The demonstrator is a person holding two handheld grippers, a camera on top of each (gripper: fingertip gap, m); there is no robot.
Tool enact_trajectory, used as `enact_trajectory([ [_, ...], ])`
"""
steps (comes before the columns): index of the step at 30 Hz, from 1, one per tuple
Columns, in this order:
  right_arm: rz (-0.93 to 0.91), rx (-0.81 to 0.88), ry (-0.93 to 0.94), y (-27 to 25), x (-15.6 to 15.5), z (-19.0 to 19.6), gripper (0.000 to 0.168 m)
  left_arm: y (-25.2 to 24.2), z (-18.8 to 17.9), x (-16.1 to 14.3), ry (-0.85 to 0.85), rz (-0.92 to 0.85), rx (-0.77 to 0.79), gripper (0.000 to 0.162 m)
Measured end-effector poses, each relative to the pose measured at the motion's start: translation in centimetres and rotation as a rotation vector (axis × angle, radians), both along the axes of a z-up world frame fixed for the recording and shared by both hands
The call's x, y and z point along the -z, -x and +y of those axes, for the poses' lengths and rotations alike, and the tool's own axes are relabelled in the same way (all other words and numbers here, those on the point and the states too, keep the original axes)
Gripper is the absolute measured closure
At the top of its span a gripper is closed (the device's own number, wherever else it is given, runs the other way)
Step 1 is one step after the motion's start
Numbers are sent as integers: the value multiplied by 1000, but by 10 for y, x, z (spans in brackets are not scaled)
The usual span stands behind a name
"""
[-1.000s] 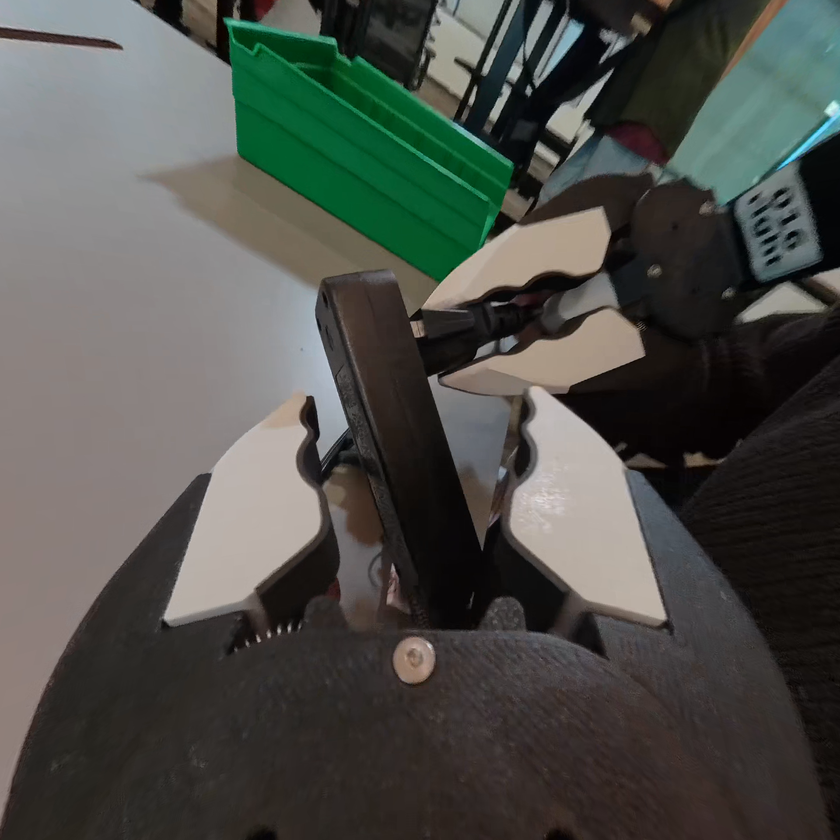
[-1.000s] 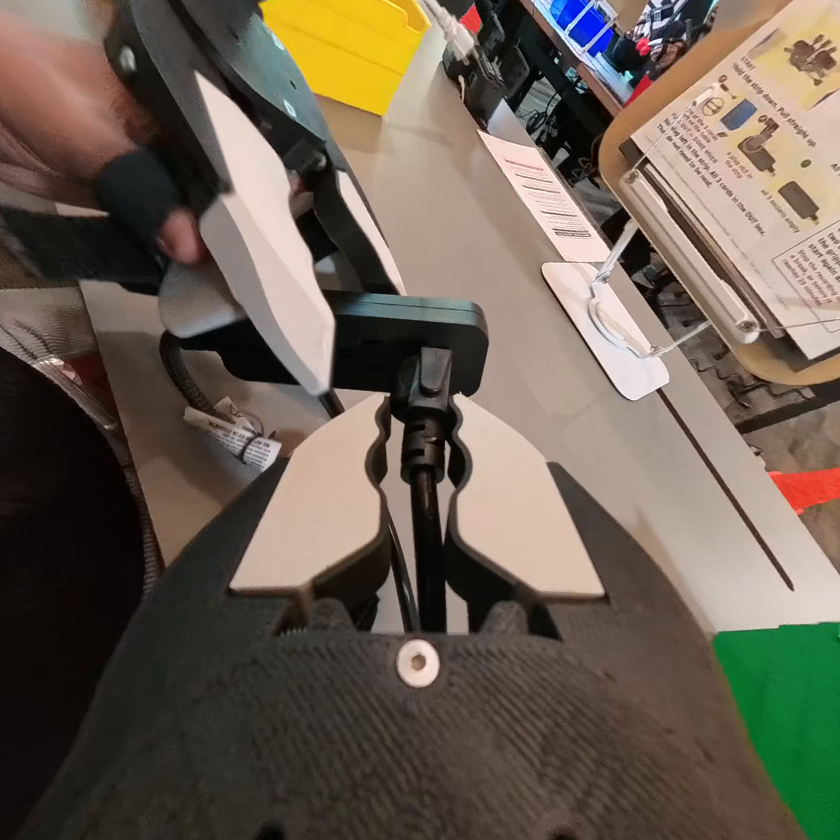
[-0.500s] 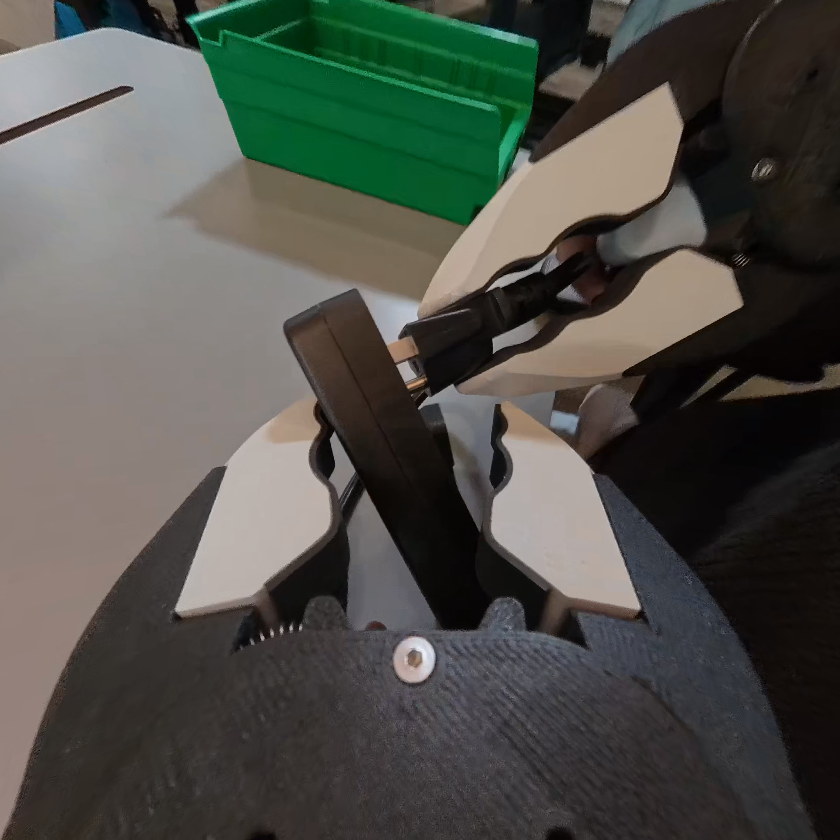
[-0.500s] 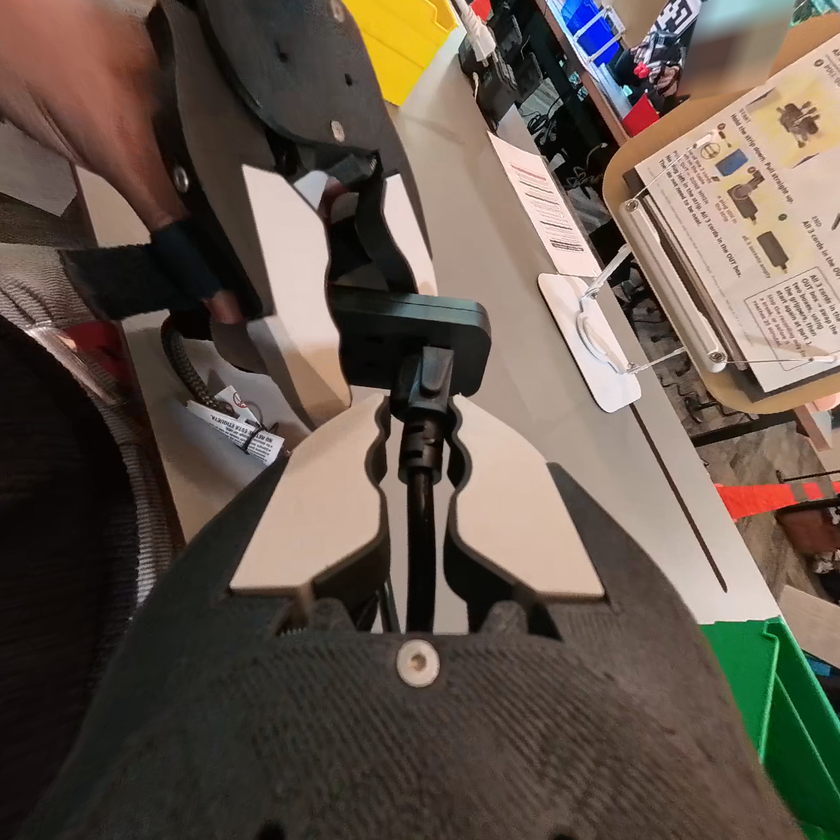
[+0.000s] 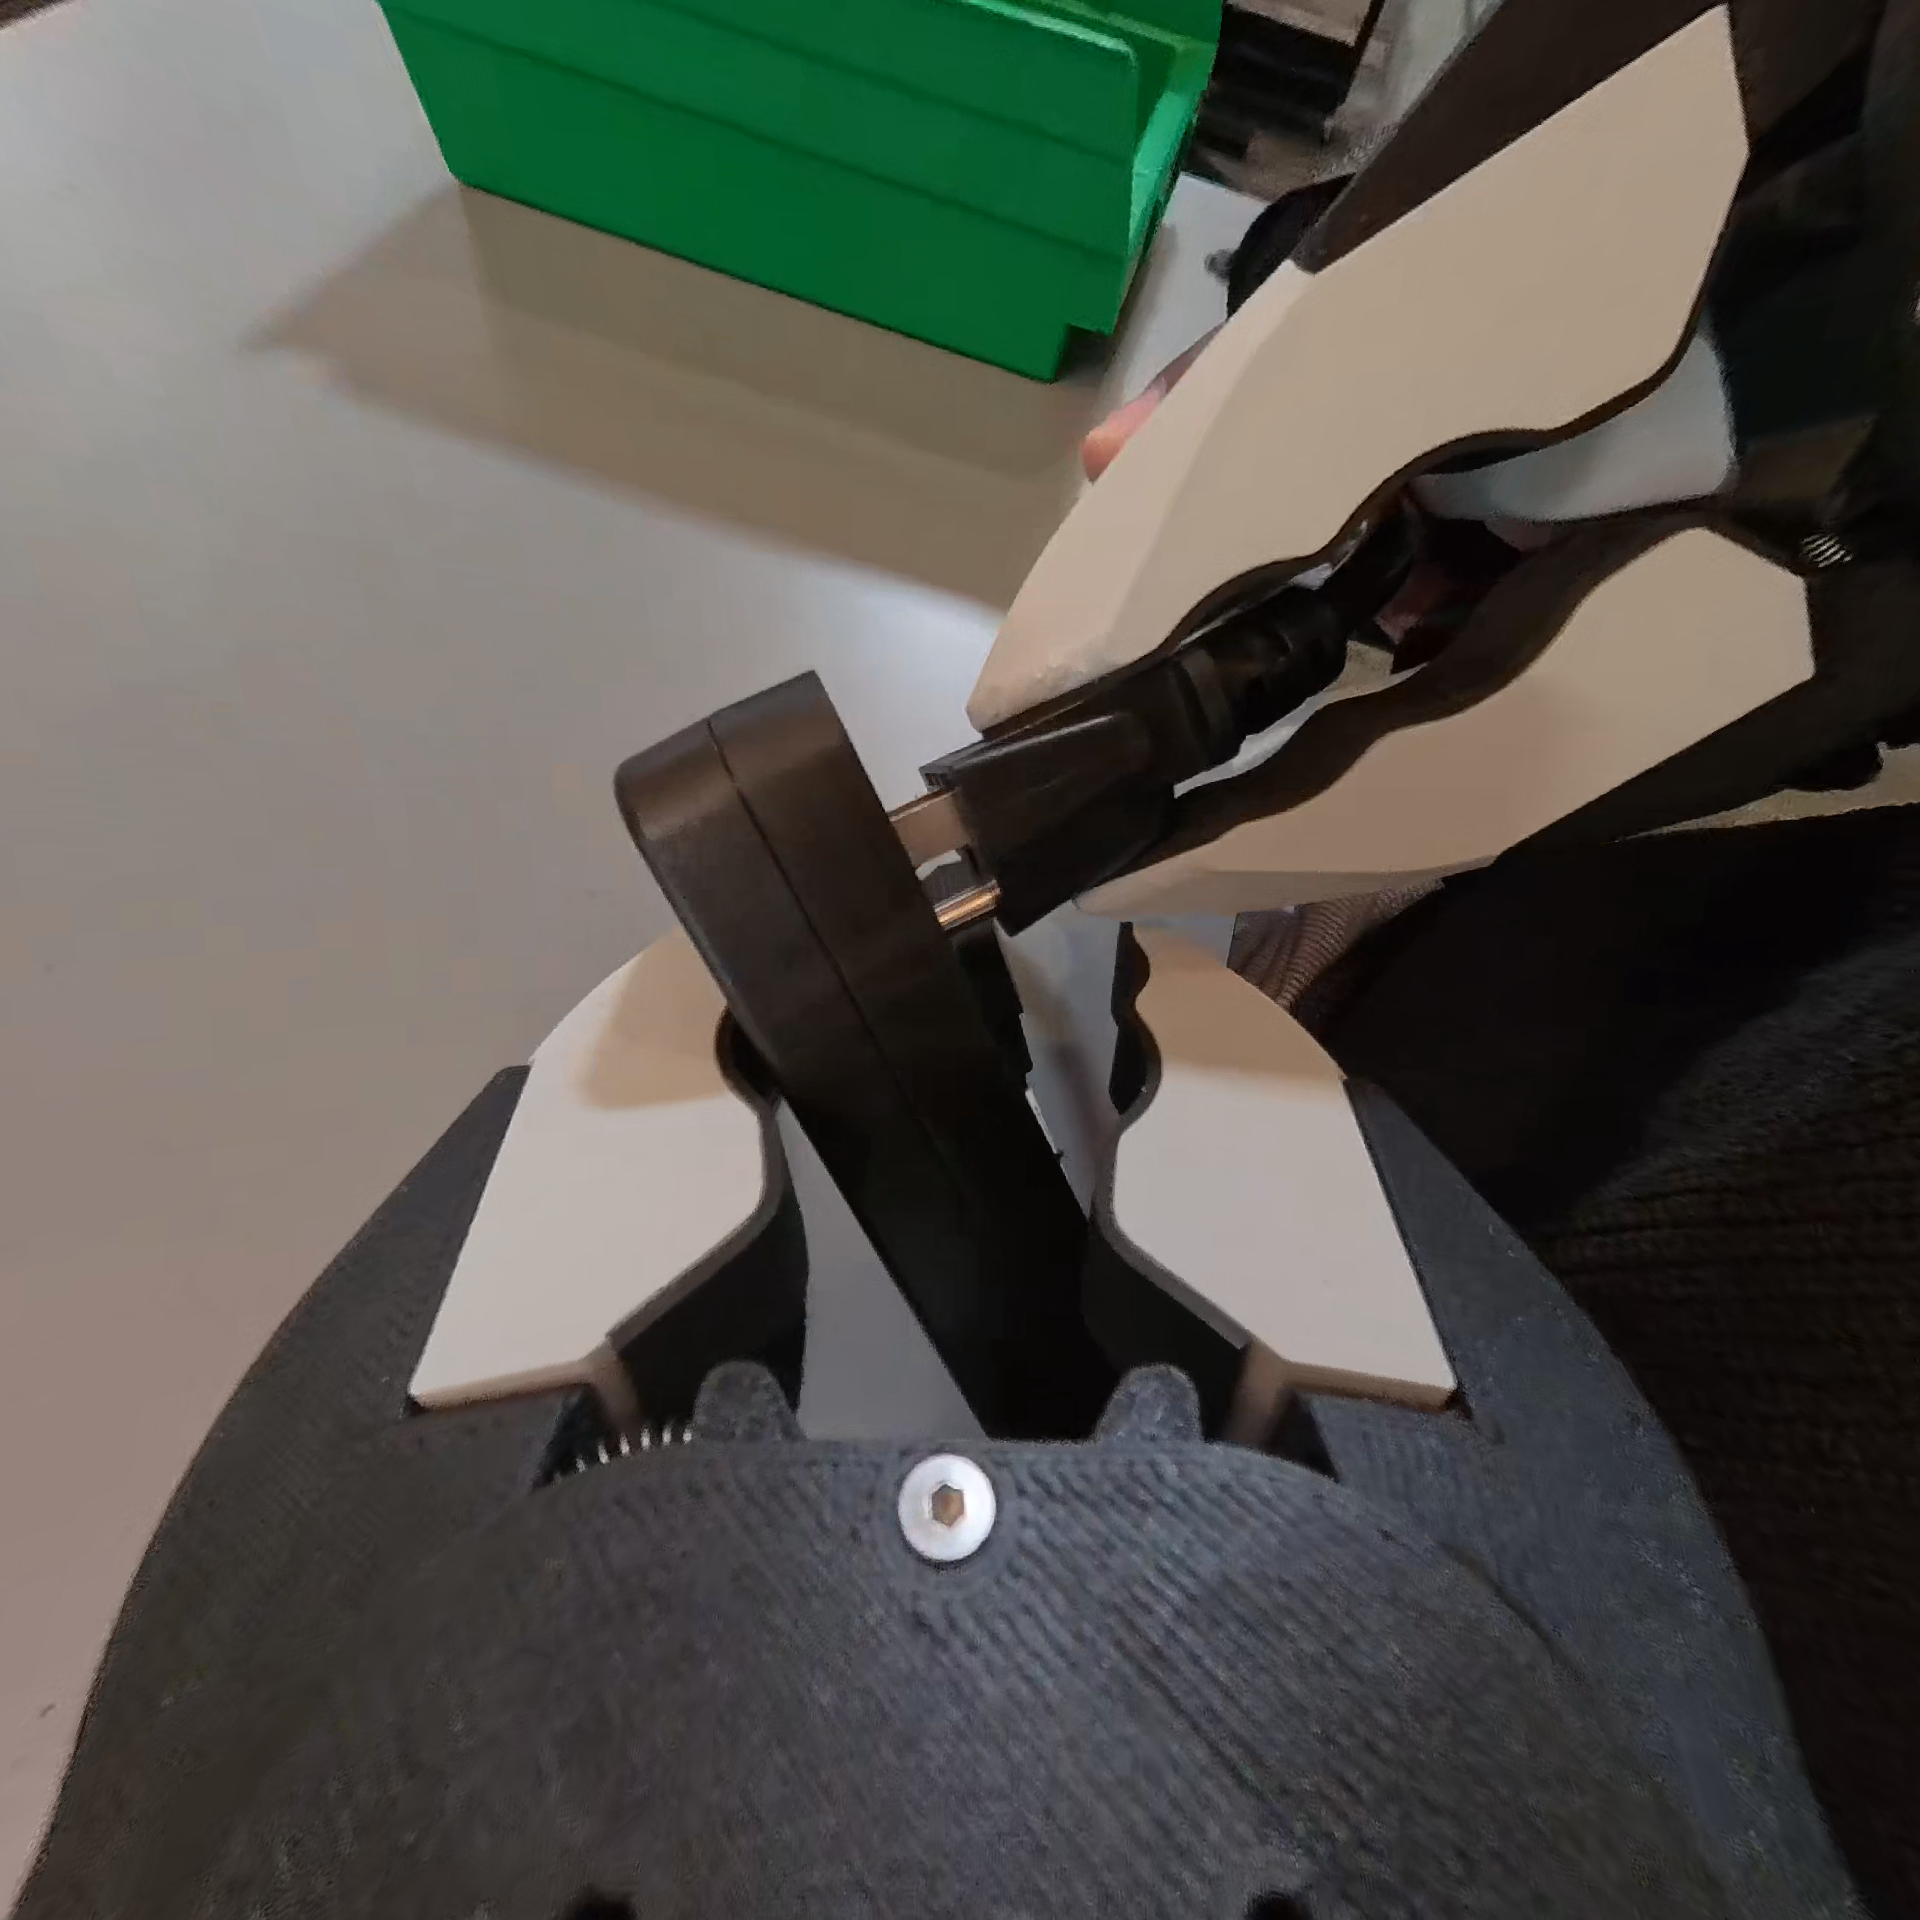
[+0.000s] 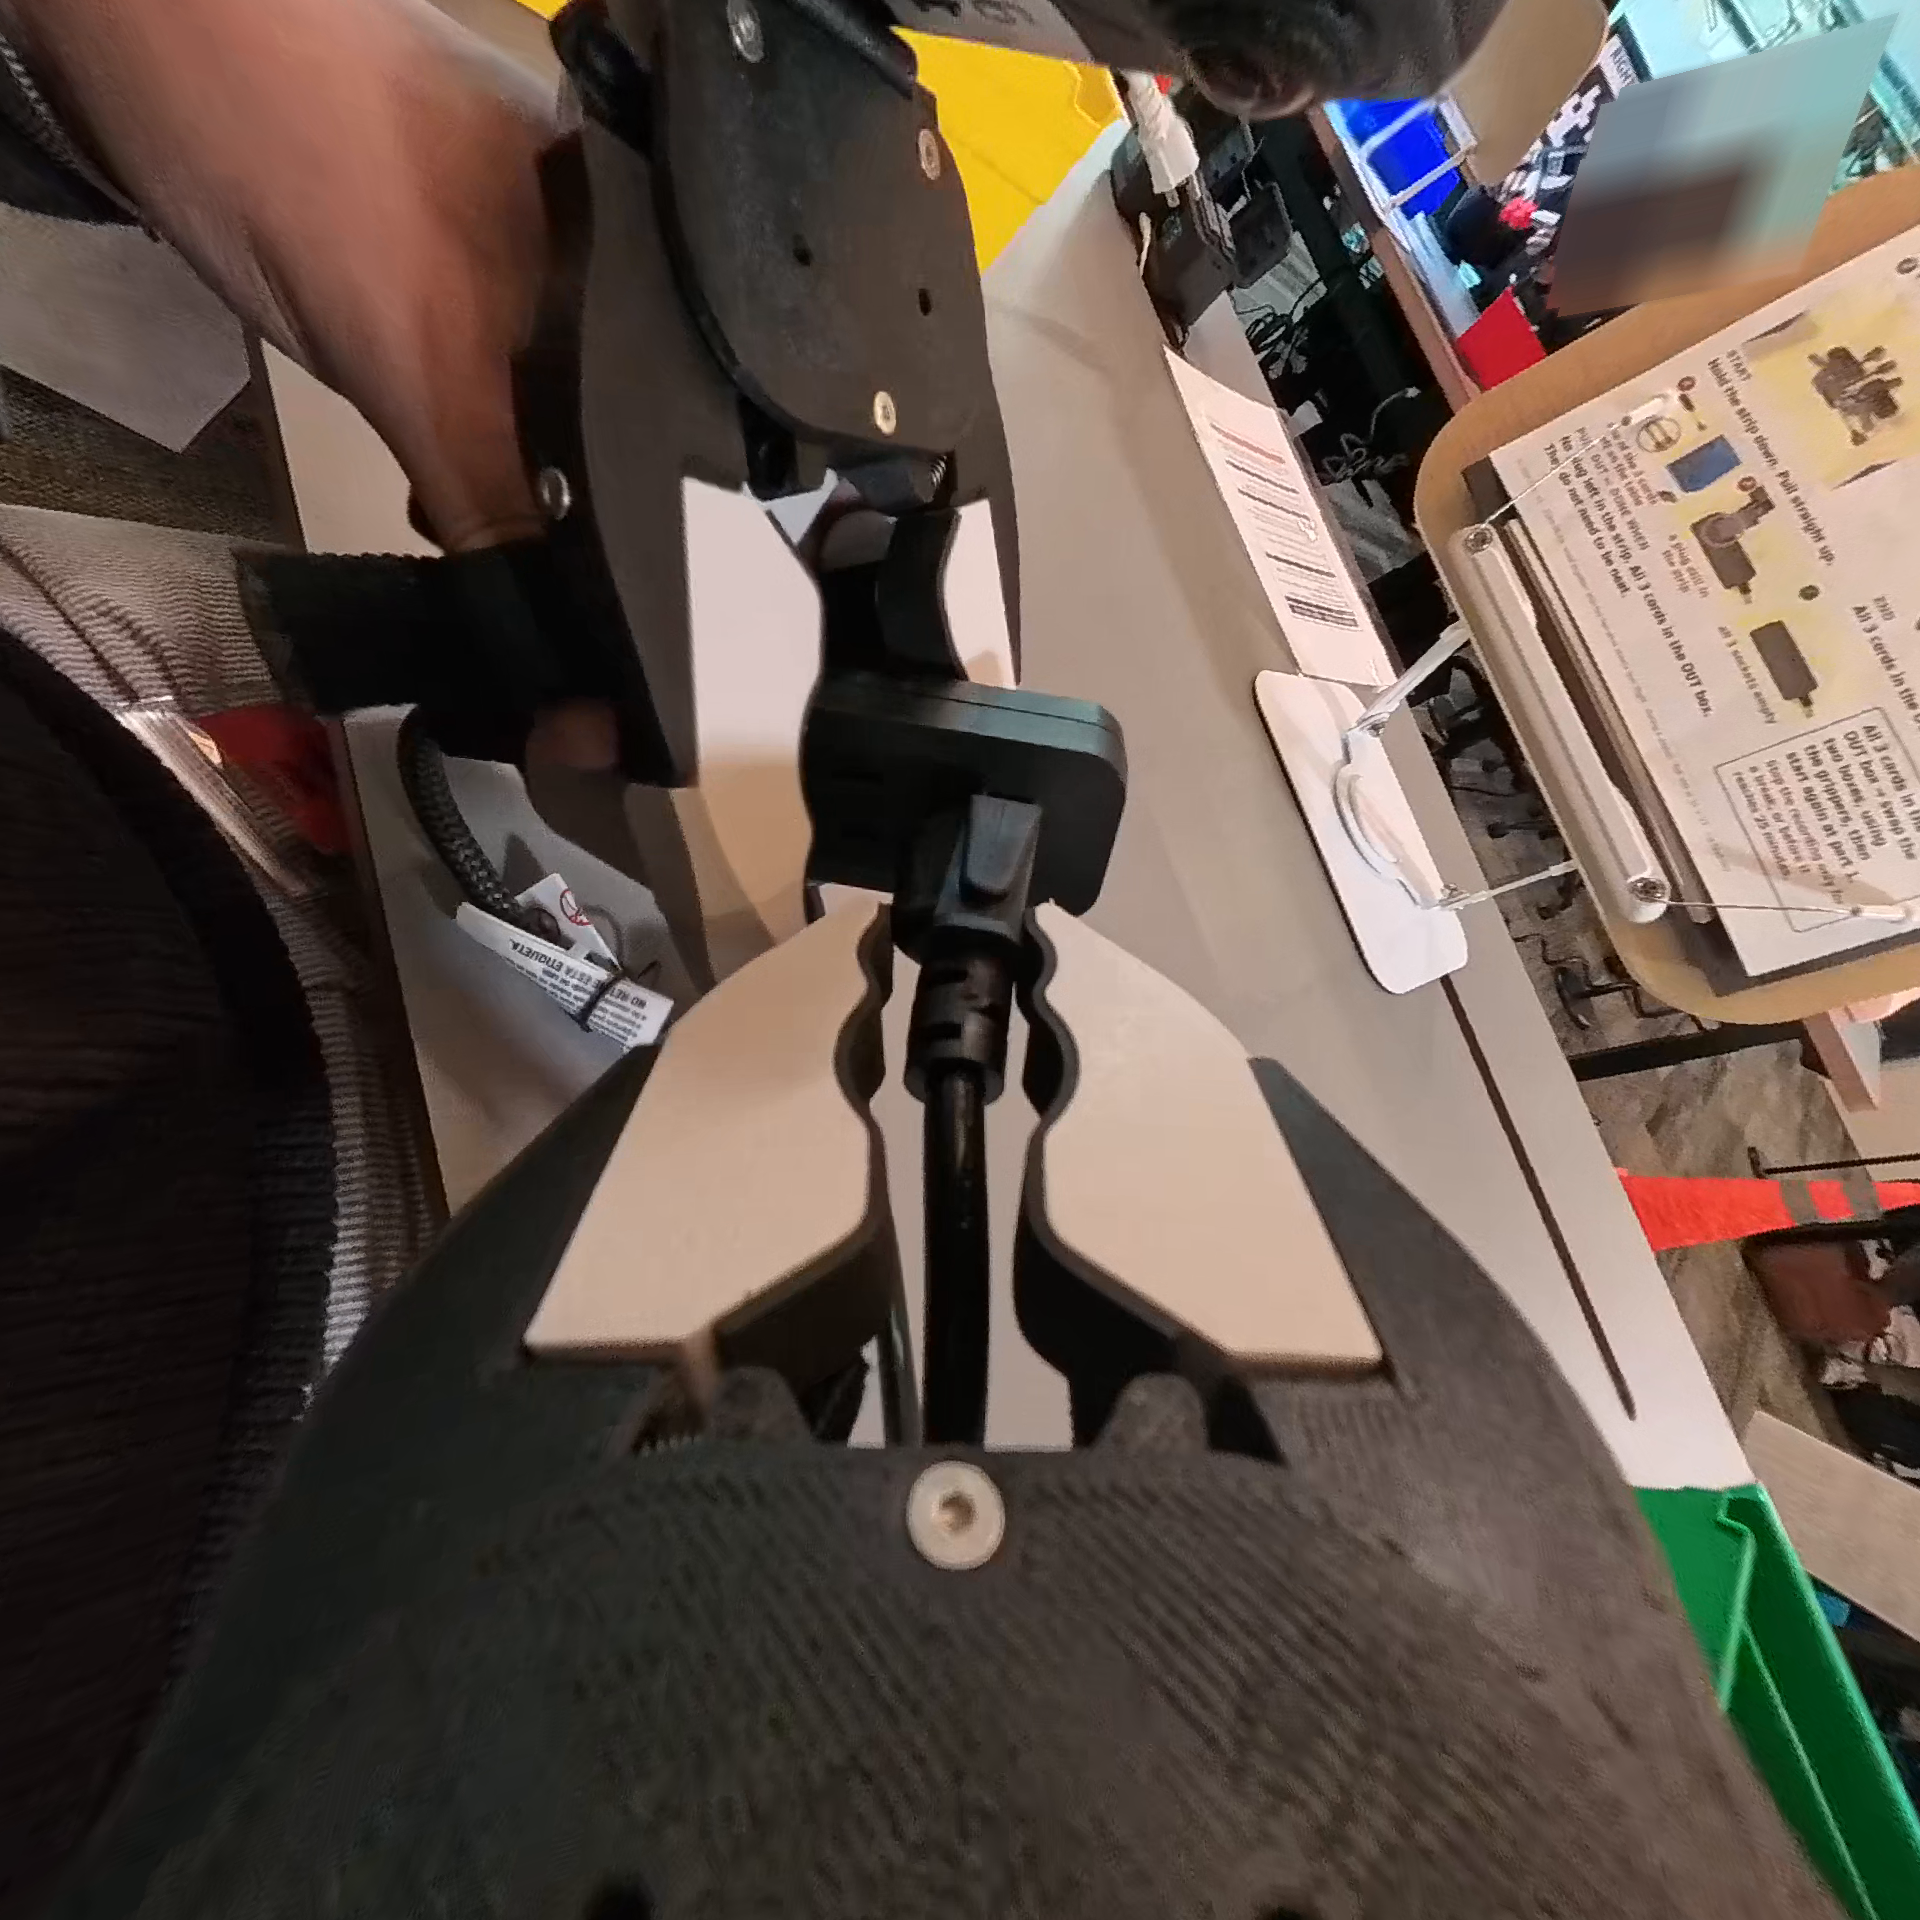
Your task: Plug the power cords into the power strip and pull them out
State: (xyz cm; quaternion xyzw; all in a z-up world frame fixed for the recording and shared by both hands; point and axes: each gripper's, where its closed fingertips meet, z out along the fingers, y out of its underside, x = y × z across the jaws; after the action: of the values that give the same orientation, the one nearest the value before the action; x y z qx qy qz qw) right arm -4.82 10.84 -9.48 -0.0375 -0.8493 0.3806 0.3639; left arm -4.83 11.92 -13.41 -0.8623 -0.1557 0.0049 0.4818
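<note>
Plug [image 5: 1070, 821] half-seated (prongs showing).

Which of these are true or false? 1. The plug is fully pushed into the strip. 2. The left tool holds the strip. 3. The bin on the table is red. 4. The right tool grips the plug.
1. False: the plug is partly out of the strip; its metal prongs show.
2. True: the left gripper has its fingers around the strip.
3. False: the bin is green.
4. True: the right gripper is shut on the plug.
</note>
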Motion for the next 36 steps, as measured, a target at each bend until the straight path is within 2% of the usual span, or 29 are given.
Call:
enact_trajectory([
  [9,17,-14,5,-2,-1,-2,145,-3,4,-1,-68,-104,9,104],
  [13,40,-8,-2,-3,-3,-2,145,0,2,-3,-33,-51,-13,108],
  [16,36,-4,-6,-3,-3,-2,145,3,-3,4,93,-9,-41,111],
  [23,3,-19,5,-4,0,-2,145,4,-5,8,151,18,-107,115],
  [36,-52,-53,-22,2,11,-3,145,6,-7,19,169,-107,-210,116],
])
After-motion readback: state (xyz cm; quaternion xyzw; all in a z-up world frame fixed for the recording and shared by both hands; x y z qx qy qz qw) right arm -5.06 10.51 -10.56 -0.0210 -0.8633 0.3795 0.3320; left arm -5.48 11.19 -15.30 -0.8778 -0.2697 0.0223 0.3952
